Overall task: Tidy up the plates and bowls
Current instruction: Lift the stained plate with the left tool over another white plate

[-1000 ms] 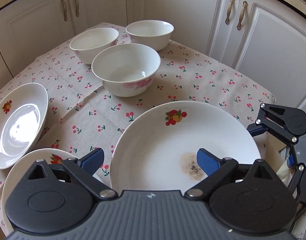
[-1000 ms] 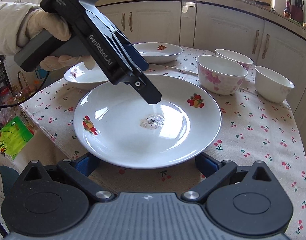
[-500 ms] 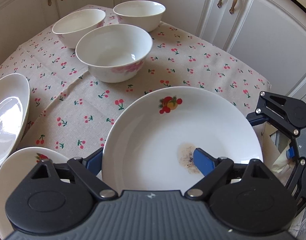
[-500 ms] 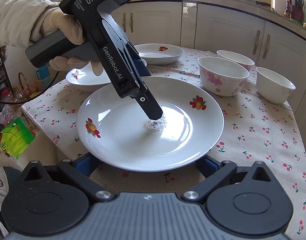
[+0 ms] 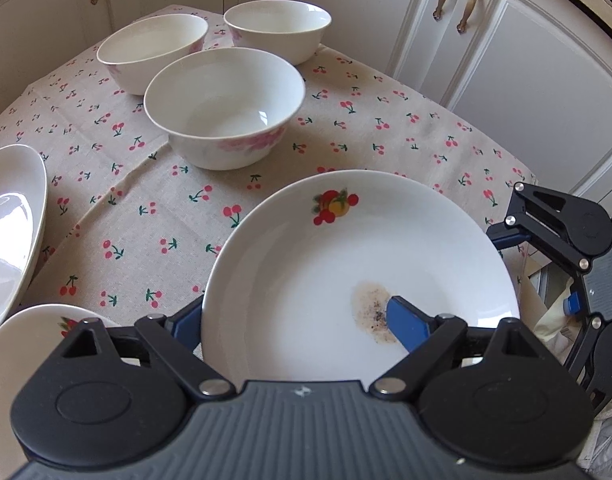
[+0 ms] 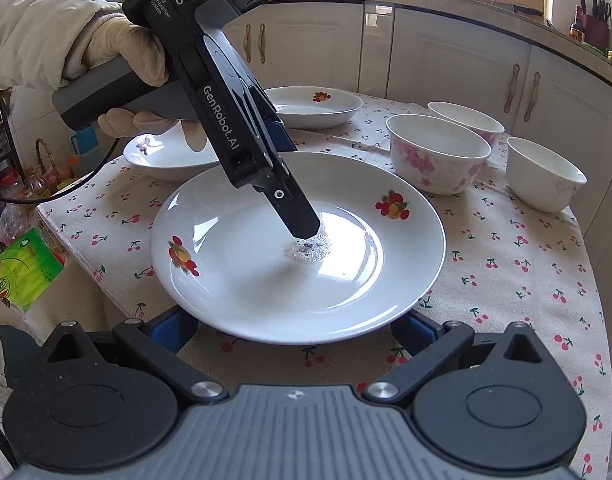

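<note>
A gloved hand point(image 6: 117, 56) tilts the left gripper point(image 5: 293, 320) down over a large white plate point(image 5: 346, 248), one blue finger point(image 5: 406, 322) resting inside on a speckled stain point(image 5: 372, 308), the other outside the rim, clamped across the plate's edge. The right gripper point(image 6: 293, 330) sits at the plate's near rim, jaws spread wide with the rim between them. The plate lies near the front edge of the cherry-print tablecloth point(image 6: 506, 264). Three bowls point(image 5: 225, 108) stand toward the far corner; two more plates point(image 5: 9, 224) lie along the left edge

Three plates point(image 6: 265, 280), three bowls point(image 6: 438, 156)
</note>
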A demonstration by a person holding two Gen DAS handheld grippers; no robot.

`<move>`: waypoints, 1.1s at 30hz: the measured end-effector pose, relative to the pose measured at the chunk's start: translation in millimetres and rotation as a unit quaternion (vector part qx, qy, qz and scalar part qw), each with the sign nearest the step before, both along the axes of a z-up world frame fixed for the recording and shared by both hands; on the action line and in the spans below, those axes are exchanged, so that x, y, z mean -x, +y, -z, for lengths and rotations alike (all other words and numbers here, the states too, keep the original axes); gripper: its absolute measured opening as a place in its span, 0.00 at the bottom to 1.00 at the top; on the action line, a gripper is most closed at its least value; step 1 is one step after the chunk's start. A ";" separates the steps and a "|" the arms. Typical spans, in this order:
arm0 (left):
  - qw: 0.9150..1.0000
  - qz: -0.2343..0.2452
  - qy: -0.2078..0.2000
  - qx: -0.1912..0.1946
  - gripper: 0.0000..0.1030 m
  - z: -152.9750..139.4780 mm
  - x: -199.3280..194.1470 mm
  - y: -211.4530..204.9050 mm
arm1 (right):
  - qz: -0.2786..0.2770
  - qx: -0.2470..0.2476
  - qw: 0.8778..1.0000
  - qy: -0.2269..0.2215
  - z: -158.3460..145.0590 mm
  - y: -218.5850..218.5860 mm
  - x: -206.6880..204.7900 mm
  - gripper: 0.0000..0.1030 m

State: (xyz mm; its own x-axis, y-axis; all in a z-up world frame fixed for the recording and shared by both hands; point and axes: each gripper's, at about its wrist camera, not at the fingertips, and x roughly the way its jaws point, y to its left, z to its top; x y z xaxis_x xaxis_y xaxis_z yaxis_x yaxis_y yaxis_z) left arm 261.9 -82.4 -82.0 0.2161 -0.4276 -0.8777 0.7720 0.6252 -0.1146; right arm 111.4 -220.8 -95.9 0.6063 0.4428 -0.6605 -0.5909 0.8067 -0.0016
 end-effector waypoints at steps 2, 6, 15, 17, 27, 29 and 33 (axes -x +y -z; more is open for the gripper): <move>1.000 0.000 -0.001 -0.001 0.89 0.4 0.4 -0.5 | -0.001 -0.001 1.000 0.002 0.1 -0.1 -0.8 1.00; 1.000 -0.002 0.001 0.008 0.89 -0.2 -0.9 1.3 | 0.002 -0.003 1.000 0.002 -0.2 -1.0 -1.3 1.00; 1.000 -0.005 0.001 0.017 0.89 -1.1 -0.5 3.7 | 0.000 0.008 1.000 0.000 -4.7 1.4 -1.1 1.00; 1.000 -0.007 0.002 0.022 0.89 -3.6 -0.7 4.9 | 0.000 0.011 1.000 0.000 -5.6 1.9 -1.3 1.00; 0.999 -0.019 -0.013 0.041 0.88 -19.5 3.9 17.2 | -0.008 0.011 1.000 0.001 -16.9 5.8 -4.7 1.00; 0.999 -0.023 -0.017 0.044 0.88 -22.7 5.1 21.8 | -0.012 0.010 1.000 -0.001 -20.3 7.5 -5.3 1.00; 0.998 -0.036 -0.026 0.052 0.88 -31.2 7.0 33.3 | -0.023 0.011 1.000 -0.005 -27.6 13.4 -8.1 1.00</move>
